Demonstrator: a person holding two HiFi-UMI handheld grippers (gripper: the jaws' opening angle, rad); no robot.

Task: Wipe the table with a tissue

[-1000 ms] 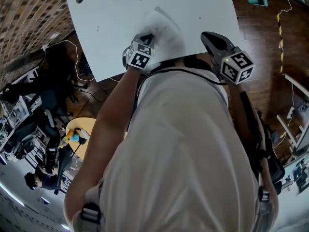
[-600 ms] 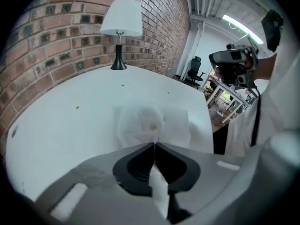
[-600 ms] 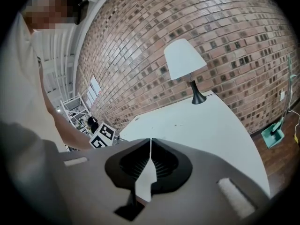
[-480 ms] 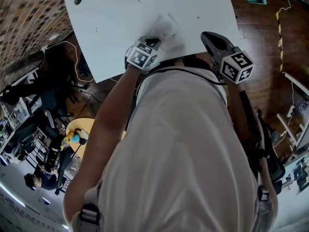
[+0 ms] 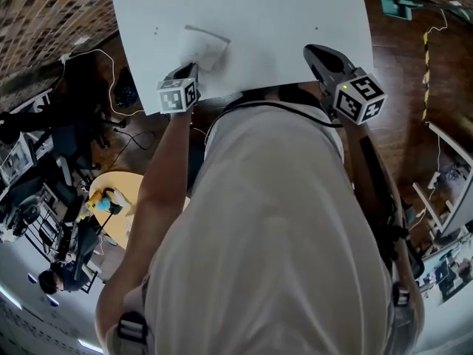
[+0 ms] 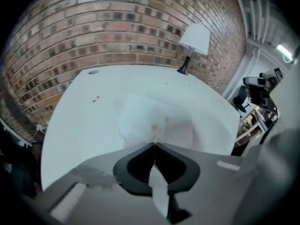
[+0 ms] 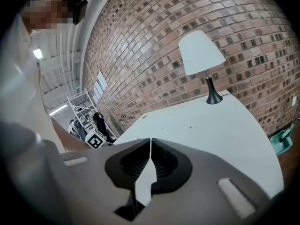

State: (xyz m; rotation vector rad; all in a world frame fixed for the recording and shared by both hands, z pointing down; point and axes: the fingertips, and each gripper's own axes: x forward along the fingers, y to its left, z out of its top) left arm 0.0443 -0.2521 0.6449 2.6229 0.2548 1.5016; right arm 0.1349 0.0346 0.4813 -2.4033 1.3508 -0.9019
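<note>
Mid-wipe: L gripper [image 5: 194, 69] pinches tissue [image 5: 203, 46] near table's [image 5: 295, 21] left edge; R gripper [image 5: 318, 52] closed, empty. Next, probably: drag tissue across table.

Lamp [image 7: 202, 50] and brick wall [image 6: 117, 27] behind, clutter below.
The lamp has a white shade on a black stem; a round yellow table [image 5: 127, 186] and a white cable [image 5: 89, 52] sit on the dark wooden floor [image 5: 403, 72].

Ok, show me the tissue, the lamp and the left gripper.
tissue [image 5: 205, 47], head view, middle of the crumpled sheet.
lamp [image 7: 201, 50], right gripper view, middle of the shade.
left gripper [image 5: 192, 68], head view, between its fingertips, at the tissue's near edge.
</note>
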